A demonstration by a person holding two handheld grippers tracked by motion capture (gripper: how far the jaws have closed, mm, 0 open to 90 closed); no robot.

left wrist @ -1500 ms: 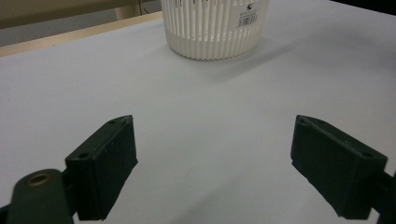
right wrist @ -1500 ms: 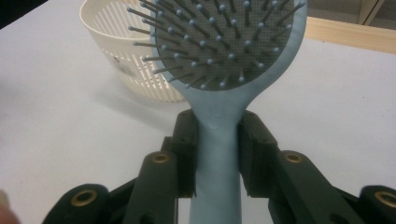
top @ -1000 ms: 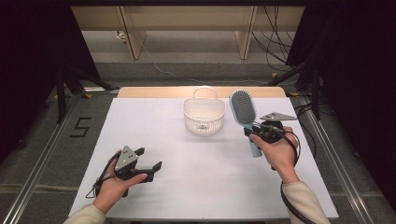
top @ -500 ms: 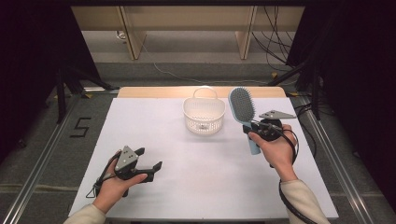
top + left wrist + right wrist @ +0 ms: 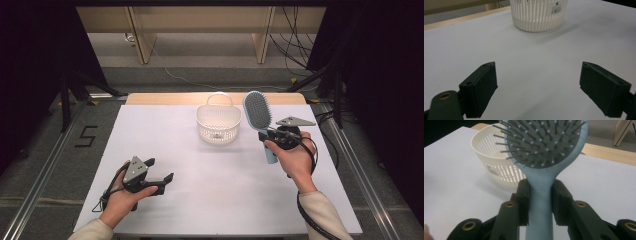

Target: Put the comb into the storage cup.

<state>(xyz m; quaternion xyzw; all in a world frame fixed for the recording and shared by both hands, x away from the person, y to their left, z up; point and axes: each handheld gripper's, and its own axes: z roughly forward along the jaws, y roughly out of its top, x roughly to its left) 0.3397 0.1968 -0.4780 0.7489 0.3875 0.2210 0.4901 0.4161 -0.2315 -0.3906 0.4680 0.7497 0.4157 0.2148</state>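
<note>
On the white basket [image 5: 539, 15] I see a small barcode sticker [image 5: 556, 9], its print too small to read; a "5" [image 5: 86, 136] is marked on the floor at left. My right gripper [image 5: 540, 195] clamps the neck of the blue hairbrush [image 5: 546, 147], head up, just beside the basket. My left gripper [image 5: 539, 87] gapes wide over the bare worktop [image 5: 215, 185]. Nothing has shifted since a second ago.
</note>
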